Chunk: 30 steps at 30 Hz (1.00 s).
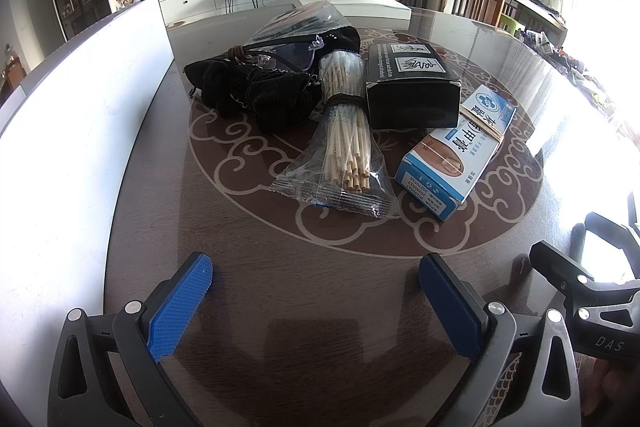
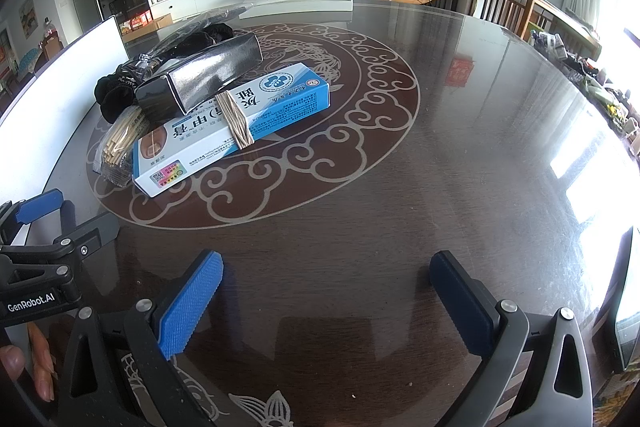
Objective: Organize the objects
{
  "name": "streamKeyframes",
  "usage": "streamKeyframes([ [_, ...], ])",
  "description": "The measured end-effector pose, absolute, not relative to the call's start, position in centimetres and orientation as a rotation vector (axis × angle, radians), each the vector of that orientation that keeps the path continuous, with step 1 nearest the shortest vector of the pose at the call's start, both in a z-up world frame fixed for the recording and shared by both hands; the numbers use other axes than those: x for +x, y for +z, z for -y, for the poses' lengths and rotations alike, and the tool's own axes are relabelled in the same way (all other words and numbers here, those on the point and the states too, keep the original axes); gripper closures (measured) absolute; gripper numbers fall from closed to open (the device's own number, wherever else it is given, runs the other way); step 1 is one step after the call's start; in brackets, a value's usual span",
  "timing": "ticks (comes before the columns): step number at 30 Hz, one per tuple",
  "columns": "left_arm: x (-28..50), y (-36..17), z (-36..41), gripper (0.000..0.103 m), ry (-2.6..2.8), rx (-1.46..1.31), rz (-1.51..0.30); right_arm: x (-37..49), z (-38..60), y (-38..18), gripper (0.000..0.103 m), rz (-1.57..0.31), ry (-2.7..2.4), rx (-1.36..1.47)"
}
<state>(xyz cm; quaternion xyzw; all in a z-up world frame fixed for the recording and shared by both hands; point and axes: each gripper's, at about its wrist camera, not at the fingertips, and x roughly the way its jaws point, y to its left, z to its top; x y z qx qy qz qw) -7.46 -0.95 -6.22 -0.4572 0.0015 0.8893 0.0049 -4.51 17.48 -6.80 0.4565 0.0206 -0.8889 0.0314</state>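
Observation:
On the dark round table (image 1: pixel 320 267) lies a pile: a blue-and-white medicine box (image 1: pixel 456 155) bound with rubber bands, a black box (image 1: pixel 412 83), a clear bag of wooden sticks (image 1: pixel 344 139), glasses (image 1: pixel 280 53) and a black cloth pouch (image 1: pixel 256 87). My left gripper (image 1: pixel 316 279) is open and empty, just short of the sticks. In the right wrist view the medicine box (image 2: pixel 236 123), black box (image 2: pixel 204 79) and sticks (image 2: pixel 120 143) lie at upper left. My right gripper (image 2: pixel 328 279) is open and empty, to their right.
A white bin wall (image 1: pixel 80 147) stands along the table's left; it also shows in the right wrist view (image 2: pixel 60 87). The other gripper shows at each view's edge (image 1: pixel 580 287) (image 2: pixel 40 267). A white box (image 1: pixel 352 3) lies at the table's far edge.

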Motion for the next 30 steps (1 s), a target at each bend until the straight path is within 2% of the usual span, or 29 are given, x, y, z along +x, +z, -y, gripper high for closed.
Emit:
streamKeyframes([
  [30,-7.02,-6.17,0.89,0.0,2.797,-1.438,-0.001,-4.52,-17.53,-6.84,0.0,-0.063,-2.739,1.405],
])
